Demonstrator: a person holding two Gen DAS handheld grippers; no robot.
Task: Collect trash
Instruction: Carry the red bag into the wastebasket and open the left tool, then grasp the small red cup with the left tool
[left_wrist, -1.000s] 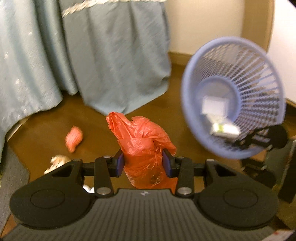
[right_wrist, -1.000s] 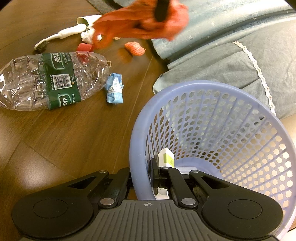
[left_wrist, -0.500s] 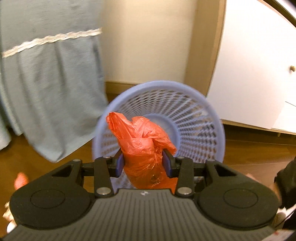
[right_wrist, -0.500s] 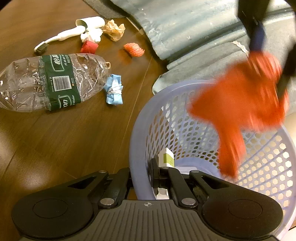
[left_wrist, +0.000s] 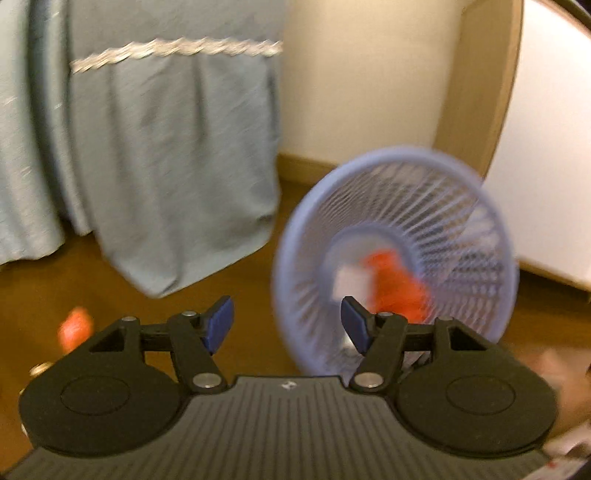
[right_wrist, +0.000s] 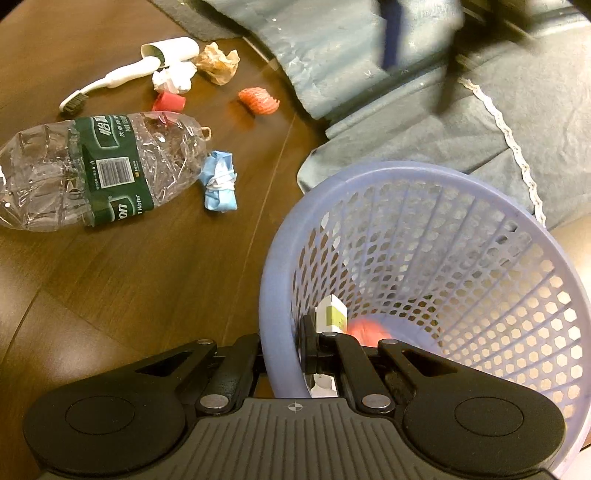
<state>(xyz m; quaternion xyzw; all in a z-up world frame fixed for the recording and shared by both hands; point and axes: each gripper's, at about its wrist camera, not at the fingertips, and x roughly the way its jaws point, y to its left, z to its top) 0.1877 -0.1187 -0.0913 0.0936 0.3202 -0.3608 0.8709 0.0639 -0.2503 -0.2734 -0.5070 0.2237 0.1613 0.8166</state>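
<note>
My right gripper is shut on the near rim of the lilac mesh basket and holds it tilted over the wooden floor. An orange plastic bag lies at the bottom beside a white and green carton. My left gripper hovers just left of the basket, its jaws opening with nothing between them. From there the orange bag shows blurred inside. On the floor lie a crushed clear bottle, a blue and white wad and an orange net piece.
Farther off lie a red cap, white crumpled paper, brown crumpled paper and a white toothbrush. A blue-grey bed skirt hangs behind the basket. A wooden cabinet edge stands at the right.
My left gripper carried the orange bag over the basket, opened and let it drop inside, then swung back left. The right gripper has kept its hold on the rim.
</note>
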